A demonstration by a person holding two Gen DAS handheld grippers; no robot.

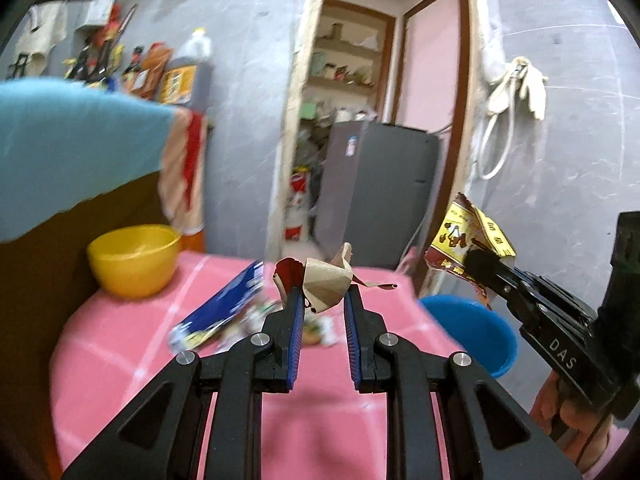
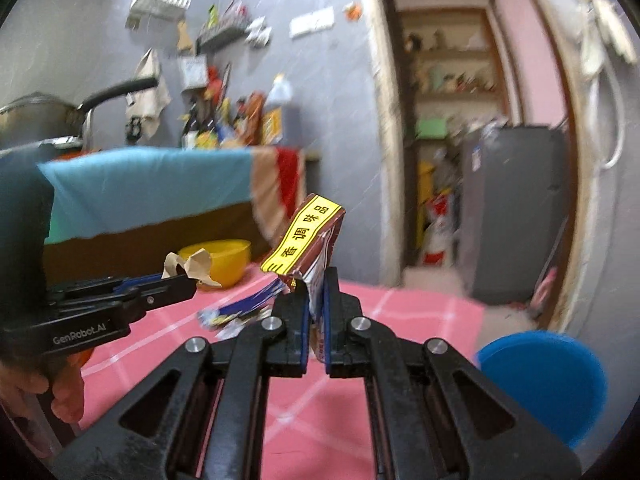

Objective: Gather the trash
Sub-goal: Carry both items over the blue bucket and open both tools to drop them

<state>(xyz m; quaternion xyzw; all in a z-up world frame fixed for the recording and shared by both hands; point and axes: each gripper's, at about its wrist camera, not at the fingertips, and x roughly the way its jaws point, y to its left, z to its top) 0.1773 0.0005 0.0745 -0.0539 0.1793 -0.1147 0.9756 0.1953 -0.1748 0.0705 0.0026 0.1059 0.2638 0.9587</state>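
The left gripper [image 1: 322, 300] is clamped on a crumpled scrap of brown paper with a dark red patch [image 1: 326, 282], pinched only near the tips of its blue-padded fingers [image 1: 295, 320]; the right gripper [image 2: 316, 316] is squeezed tight on a flattened brown and yellow seasoning packet printed with black characters [image 2: 306, 236], which sticks up well above the jaws. Both pieces are lifted clear of the pink checked tablecloth [image 2: 420, 312]

The paper looks the shakier hold: so little of it sits between the pads that a quick swing could shake it loose, and it would likely drop back on the cloth or off the edge. The packet is tall and floppy, so it may catch the rim of the round blue plastic bucket [image 2: 544, 384] rather than fall inside, if that bucket is the bin, as I judge. The two grippers are near each other, so they could knock together over that one opening

A blue printed wrapper [image 1: 224, 308] and smaller scraps lie uncollected on the cloth, near a yellow plastic bowl [image 1: 134, 260]. Behind are a grey wall with cluttered shelves, and a doorway onto a dark grey cabinet [image 1: 376, 188]
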